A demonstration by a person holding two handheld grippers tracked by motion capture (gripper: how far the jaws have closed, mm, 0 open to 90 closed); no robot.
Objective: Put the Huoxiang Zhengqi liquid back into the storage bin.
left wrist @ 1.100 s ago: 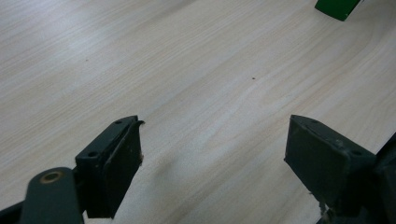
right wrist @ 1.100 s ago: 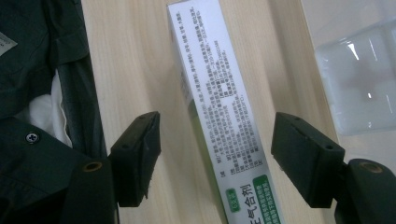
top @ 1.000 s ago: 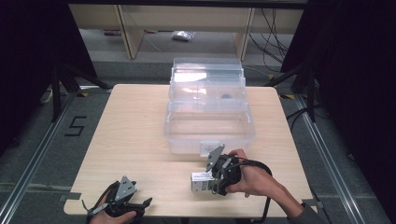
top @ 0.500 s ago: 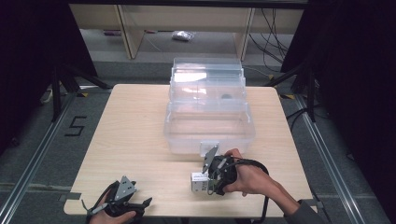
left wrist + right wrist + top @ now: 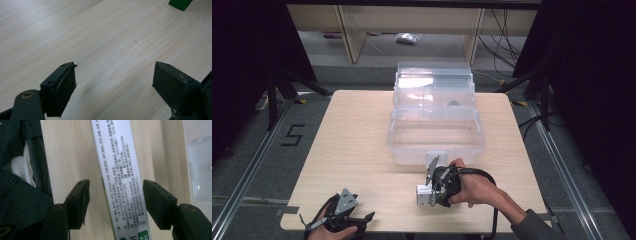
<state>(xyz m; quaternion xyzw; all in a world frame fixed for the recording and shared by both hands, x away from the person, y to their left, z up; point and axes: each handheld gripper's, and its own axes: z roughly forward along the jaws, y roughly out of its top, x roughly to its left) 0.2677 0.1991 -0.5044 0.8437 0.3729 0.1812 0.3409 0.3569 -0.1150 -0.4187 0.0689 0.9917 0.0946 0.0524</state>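
A small white carton (image 5: 423,194) with printed text and a green mark lies on the wooden table (image 5: 352,130), near its front edge. My right gripper (image 5: 432,192) is over it, held in a person's hand. In the right gripper view the carton (image 5: 117,165) runs up between the two fingers (image 5: 79,200). A gap shows on each side and the pads do not press on it; the jaws have just been closing around it. My left gripper (image 5: 362,220) rests at the table's front left, and its jaws (image 5: 113,82) stand wide open over bare wood.
A clear plastic storage box (image 5: 437,150) with stepped open tiers stands just behind the carton, its wall (image 5: 200,170) close on the right gripper's side. A green object (image 5: 181,3) lies at the far edge of the left gripper view. The person's dark sleeve (image 5: 15,195) is close by.
The right hand has shifted slightly left and settled lower over the white carton. The left gripper has not moved.
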